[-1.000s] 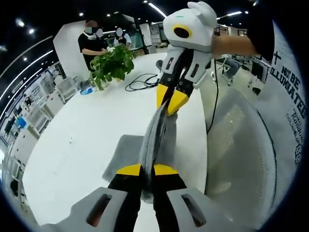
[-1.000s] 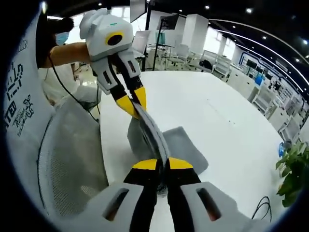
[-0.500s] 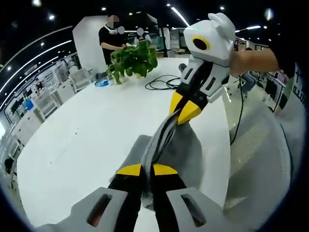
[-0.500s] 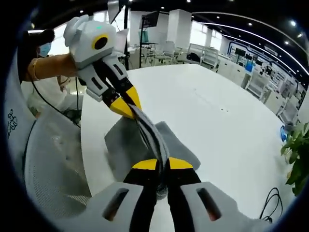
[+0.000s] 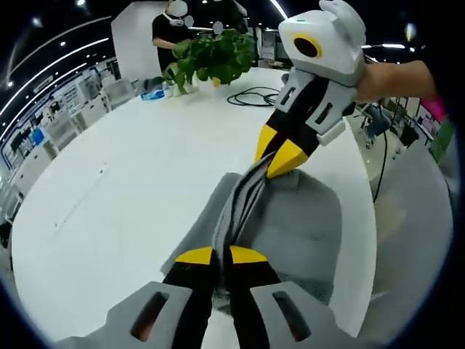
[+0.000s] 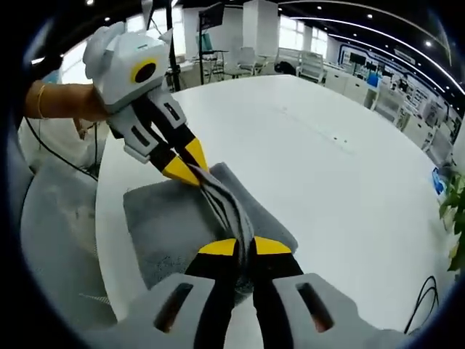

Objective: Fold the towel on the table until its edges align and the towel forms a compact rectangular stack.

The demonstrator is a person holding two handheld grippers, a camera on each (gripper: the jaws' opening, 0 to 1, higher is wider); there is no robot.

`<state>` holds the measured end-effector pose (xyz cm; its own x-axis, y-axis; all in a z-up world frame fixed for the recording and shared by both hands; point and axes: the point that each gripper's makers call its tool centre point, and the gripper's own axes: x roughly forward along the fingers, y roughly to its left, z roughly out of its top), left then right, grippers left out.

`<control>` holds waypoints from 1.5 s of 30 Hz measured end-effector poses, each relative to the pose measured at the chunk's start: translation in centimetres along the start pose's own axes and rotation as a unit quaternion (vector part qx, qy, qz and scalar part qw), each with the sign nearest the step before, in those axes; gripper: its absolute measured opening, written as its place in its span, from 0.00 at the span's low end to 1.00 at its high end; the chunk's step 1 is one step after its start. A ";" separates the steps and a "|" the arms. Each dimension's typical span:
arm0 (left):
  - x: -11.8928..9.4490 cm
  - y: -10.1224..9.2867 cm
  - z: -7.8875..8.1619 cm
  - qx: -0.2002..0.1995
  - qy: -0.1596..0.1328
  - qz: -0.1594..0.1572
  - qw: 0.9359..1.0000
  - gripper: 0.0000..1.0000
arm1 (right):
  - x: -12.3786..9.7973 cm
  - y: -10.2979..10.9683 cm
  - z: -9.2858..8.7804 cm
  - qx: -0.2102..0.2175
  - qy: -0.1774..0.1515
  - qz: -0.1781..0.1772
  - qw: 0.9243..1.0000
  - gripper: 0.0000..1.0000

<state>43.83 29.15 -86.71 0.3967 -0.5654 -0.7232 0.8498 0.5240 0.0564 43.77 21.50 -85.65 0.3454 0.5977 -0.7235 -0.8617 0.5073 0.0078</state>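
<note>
A grey towel (image 5: 305, 225) lies partly on the white table (image 5: 131, 174), with one edge lifted and stretched taut between both grippers. My left gripper (image 5: 221, 256) is shut on one end of that raised edge. The right gripper (image 5: 275, 156) comes in from the upper right, shut on the other end. In the right gripper view the towel (image 6: 167, 225) spreads to the left below the raised edge. There my right gripper (image 6: 243, 247) pinches the near end and the left gripper (image 6: 187, 163) pinches the far end.
A potted green plant (image 5: 214, 58) and a black cable (image 5: 251, 94) sit at the far side of the table. Two people stand behind the plant. A mesh chair (image 6: 51, 240) is close to the table edge beside the towel. The table surface stretches wide and bare toward the far side (image 6: 341, 145).
Both grippers have carried the held towel edge over the table, away from the chair side. More of the towel now lies flat on the table beneath the raised edge.
</note>
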 end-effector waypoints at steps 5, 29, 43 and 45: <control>0.9 0.8 -0.4 -0.014 -0.001 0.009 1.000 0.08 | 1.1 -0.6 -0.6 0.002 0.007 0.002 1.000 0.05; -1.3 4.2 -3.6 -0.140 -0.036 0.097 0.985 0.33 | -0.5 -2.4 -2.3 0.159 -0.056 -0.053 0.984 0.24; 1.1 3.6 -4.5 -0.210 -0.044 0.057 0.975 0.16 | 2.3 -3.5 -4.6 0.269 -0.053 -0.067 0.959 0.10; 1.3 3.8 -4.5 -0.222 -0.047 0.050 0.973 0.13 | 2.8 -3.7 -4.5 0.282 -0.055 -0.065 0.956 0.09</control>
<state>46.02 33.24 -90.52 0.5165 -0.5423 -0.6627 0.5799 0.7909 -0.1952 46.26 18.51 -90.81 0.4998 0.5526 -0.6669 -0.4825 0.8171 0.3154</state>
